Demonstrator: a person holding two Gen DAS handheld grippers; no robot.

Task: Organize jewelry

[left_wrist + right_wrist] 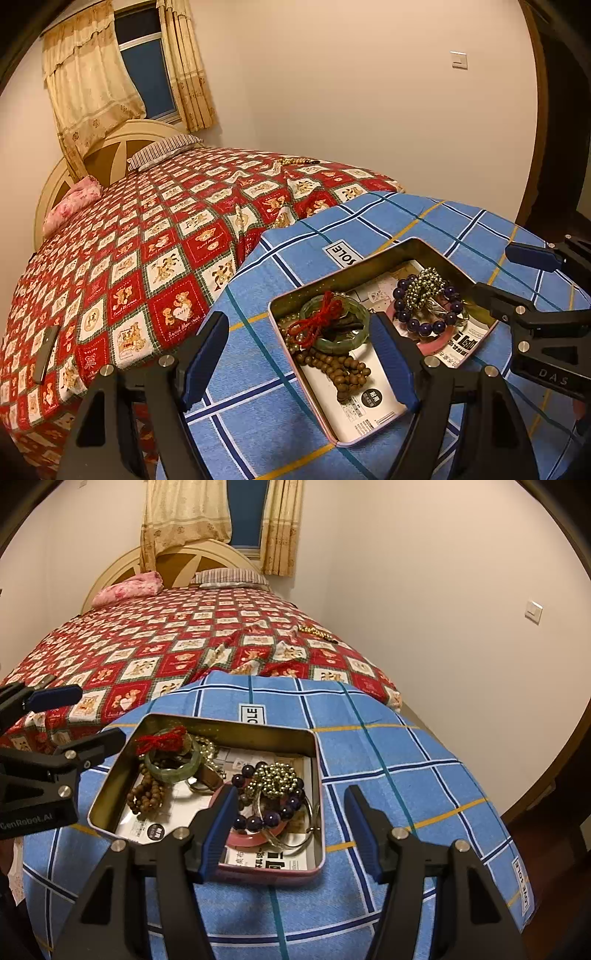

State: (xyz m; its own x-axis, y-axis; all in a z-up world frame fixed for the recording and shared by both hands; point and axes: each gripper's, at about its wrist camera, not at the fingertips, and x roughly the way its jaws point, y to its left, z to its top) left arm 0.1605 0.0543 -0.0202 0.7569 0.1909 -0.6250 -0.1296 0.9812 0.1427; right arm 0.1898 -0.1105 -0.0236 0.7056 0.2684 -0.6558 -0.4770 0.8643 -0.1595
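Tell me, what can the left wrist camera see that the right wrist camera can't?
Only the left wrist view shows the dark phone-like slab lying on the bed and the door frame. Only the right wrist view shows the tin's right wall, the metal hoops and the cloth's second label. Both show the open tin, green bangle, red cord, brown beads, purple beads, and both grippers open and empty.

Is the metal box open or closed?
Open. The tin box has no lid on it, so you can see the green bangle, brown beads and purple bead bracelet lying inside.
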